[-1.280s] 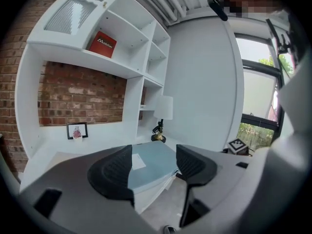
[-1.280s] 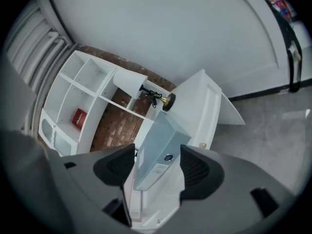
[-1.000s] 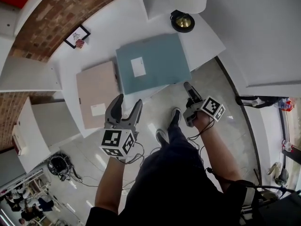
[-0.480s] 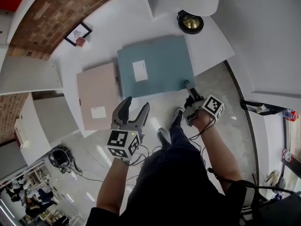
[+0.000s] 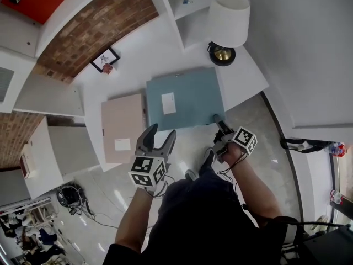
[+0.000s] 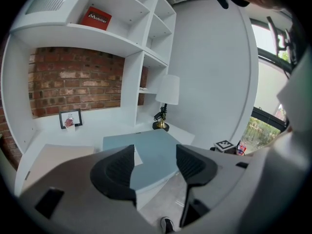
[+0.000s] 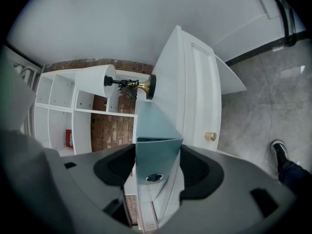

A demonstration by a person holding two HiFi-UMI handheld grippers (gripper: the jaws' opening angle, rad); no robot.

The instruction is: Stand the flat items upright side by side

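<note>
A blue folder (image 5: 187,95) lies flat on the white desk (image 5: 138,65), and a beige folder (image 5: 122,127) lies flat just to its left. My right gripper (image 5: 217,118) is at the blue folder's near right corner. In the right gripper view the blue folder (image 7: 156,150) fills the gap of that gripper (image 7: 157,167); its jaws are closing, with both pads against the folder's faces. My left gripper (image 5: 161,130) hovers open and empty off the desk's near edge, in front of the two folders. From the left gripper view (image 6: 156,165) the blue folder (image 6: 146,143) shows beyond the jaws.
A table lamp (image 5: 227,21) stands at the desk's far right, just behind the blue folder. A small picture frame (image 5: 106,61) leans on the brick wall at the back left. White shelves rise behind. The drawer front has a brass knob (image 7: 210,136). My shoe (image 7: 279,150) is on the floor below.
The right gripper has moved onto the blue folder's near right corner and has closed round it. The left gripper has drifted slightly right, still open.
</note>
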